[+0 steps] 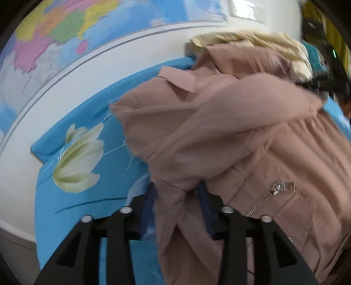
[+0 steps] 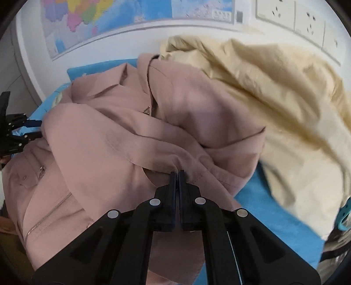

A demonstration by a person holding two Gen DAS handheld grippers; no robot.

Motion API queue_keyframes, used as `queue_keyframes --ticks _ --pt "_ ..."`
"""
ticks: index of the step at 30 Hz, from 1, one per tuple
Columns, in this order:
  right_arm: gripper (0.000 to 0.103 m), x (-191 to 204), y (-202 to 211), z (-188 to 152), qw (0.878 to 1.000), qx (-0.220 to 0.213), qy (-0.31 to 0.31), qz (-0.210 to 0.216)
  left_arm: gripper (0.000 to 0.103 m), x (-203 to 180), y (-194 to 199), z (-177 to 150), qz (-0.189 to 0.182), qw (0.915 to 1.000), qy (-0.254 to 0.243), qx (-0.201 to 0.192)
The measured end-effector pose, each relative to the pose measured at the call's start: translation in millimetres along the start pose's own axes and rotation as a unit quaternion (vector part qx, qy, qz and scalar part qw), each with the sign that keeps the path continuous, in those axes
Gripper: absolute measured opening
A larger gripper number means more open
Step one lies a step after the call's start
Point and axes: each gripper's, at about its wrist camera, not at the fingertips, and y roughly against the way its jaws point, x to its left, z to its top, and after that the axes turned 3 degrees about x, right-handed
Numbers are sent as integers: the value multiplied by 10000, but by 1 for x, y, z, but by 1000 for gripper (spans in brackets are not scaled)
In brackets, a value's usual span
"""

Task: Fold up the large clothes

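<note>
A dusty-pink jacket (image 2: 122, 136) lies rumpled across a blue sheet (image 1: 87, 179) printed with a pale flower (image 1: 76, 160), filling the centre and lower left of the right wrist view and the right half of the left wrist view. Its collar (image 2: 105, 87) sits toward the upper left of the right wrist view, with a small metal zip pull (image 2: 147, 111) just below it. One sleeve (image 1: 230, 105) is folded diagonally over the body, from the upper right of the left wrist view down toward the lower centre. A slanted silver pocket zip (image 1: 272, 197) shows at the lower right of that view.

The right gripper (image 2: 178, 175), at the lower centre of its own view, is closed tight on a gathered edge of the jacket, a thin pinch of pink cloth between its pads. The left gripper (image 1: 175, 197), at the bottom centre of its view, stands partly open with a fold of the jacket hanging between its blue pads (image 1: 203, 195); motion blur hides whether the pads press the cloth. The same gripper appears at the left edge of the right wrist view, beside the jacket's sleeve.

A crumpled cream garment (image 2: 285, 105) is heaped behind and to the right of the jacket, touching it. A coloured map (image 1: 54, 32) hangs on the white wall at upper left, and wall sockets (image 2: 291, 15) sit at the upper right of the right wrist view.
</note>
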Motion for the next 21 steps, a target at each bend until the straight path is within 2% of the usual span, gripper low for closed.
queue_keyframes --ticks 3,5,7,8,10,11,12,13,16,18,21 --pt "2 3 1 3 9999 -162 -32 41 56 20 8 -2 -96 9986 499 -118" --pt "2 8 5 8 9991 -410 -42 78 56 27 14 -8 -99 9977 660 -149" --pt "2 13 0 11 9989 -412 -99 206 73 32 18 -13 -167 9967 783 -110" --pt "2 16 -6 12 9989 -348 -92 286 81 35 19 -18 -316 9955 886 -66" --pt "10 23 -20 13 9996 -49 45 288 81 35 20 -21 -399 9951 908 -24" --pt "12 25 -26 12 9997 91 90 211 81 33 20 -21 -298 9958 860 15" --pt "20 23 -25 11 9996 66 -17 262 81 31 20 -20 -244 9962 840 31" --pt "34 20 -21 10 9991 -1 -134 404 81 30 20 -17 -236 9963 827 18" --pt "52 12 2 7 9984 -262 -269 426 81 31 18 2 -332 9957 863 -82" --pt "60 5 18 1 9972 -416 -406 462 82 37 14 22 -408 9946 944 -171" --pt "62 -1 30 -7 9956 -476 -567 569 84 52 -4 53 -475 9920 1160 -164"
